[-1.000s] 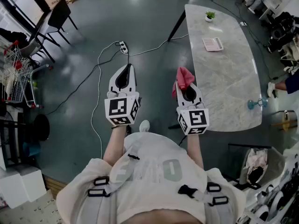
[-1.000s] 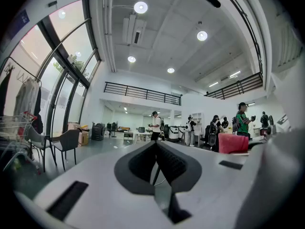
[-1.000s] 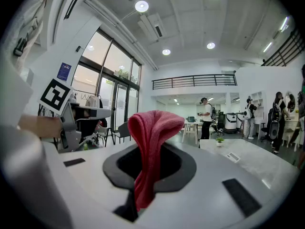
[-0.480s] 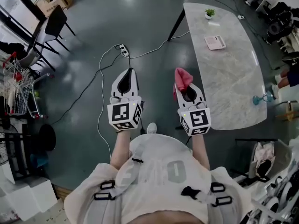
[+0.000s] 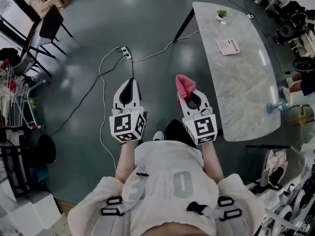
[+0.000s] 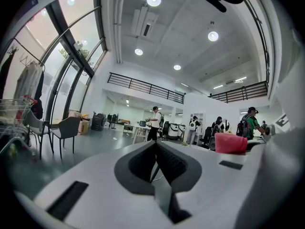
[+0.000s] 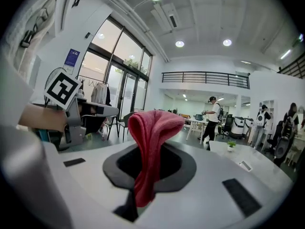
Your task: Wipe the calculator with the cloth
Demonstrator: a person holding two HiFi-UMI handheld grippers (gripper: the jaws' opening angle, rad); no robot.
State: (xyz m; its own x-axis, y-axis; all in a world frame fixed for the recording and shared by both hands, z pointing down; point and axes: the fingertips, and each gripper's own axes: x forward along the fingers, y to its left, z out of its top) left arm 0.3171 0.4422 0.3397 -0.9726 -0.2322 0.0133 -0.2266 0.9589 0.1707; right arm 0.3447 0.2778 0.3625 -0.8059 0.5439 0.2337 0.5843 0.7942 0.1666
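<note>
A pink calculator [image 5: 228,46] lies far off on the long marble table [image 5: 246,97], at the upper right of the head view. My right gripper [image 5: 187,87] is held out over the floor left of the table, shut on a red cloth [image 5: 184,85] that bunches up above its tip; in the right gripper view the cloth [image 7: 151,147] stands up from between the jaws. My left gripper [image 5: 129,81] is level beside it, shut with nothing between its jaws [image 6: 157,149]. Both are well short of the calculator.
A small potted plant [image 5: 220,15] stands at the table's far end and a blue-green object [image 5: 276,105] near its right edge. A power strip and cables [image 5: 124,51] trail over the floor ahead. Chairs [image 5: 47,31] and a cart [image 5: 12,90] stand at the left. People stand at the far end of the room.
Both grippers have dropped lower and nearer to my body in the head view. The table has shifted slightly left. The cloth stays clamped in the right gripper.
</note>
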